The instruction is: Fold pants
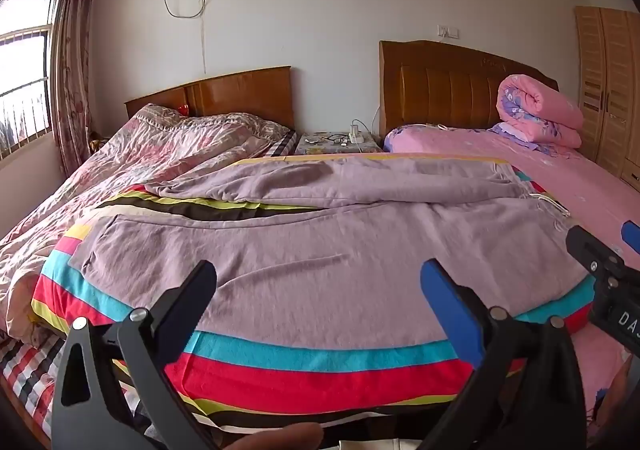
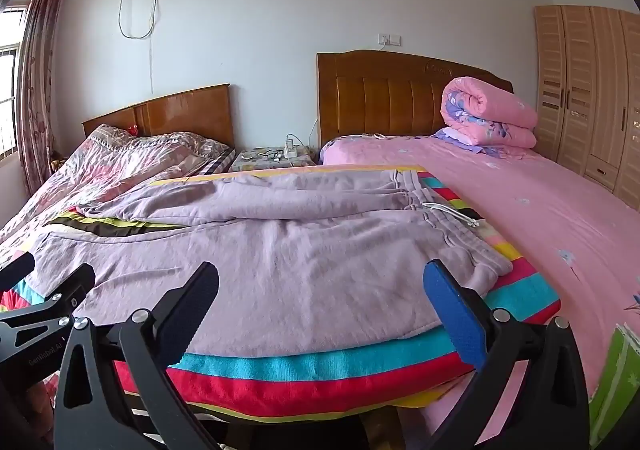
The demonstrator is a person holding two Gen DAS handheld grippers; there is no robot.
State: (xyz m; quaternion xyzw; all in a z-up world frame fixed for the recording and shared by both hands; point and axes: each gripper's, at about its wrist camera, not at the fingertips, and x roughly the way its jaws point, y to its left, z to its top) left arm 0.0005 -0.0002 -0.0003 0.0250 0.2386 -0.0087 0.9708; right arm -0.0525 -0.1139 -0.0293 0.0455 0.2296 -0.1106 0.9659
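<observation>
Lilac sweatpants [image 1: 320, 246] lie spread flat on a striped multicolour towel [image 1: 304, 358], waistband with white drawstring [image 2: 452, 210] to the right, legs running left. My left gripper [image 1: 320, 290] is open and empty, hovering over the near leg's front edge. My right gripper [image 2: 320, 290] is open and empty, hovering over the near hip area by the waistband. The right gripper also shows at the right edge of the left wrist view [image 1: 600, 254], and the left gripper at the left edge of the right wrist view [image 2: 44, 286].
A rumpled floral quilt [image 1: 140, 154] covers the left bed. The pink bed [image 2: 540, 218] on the right holds a rolled pink quilt [image 2: 488, 114]. A cluttered nightstand [image 1: 336, 140] stands between the headboards. A wardrobe [image 2: 588, 98] stands at far right.
</observation>
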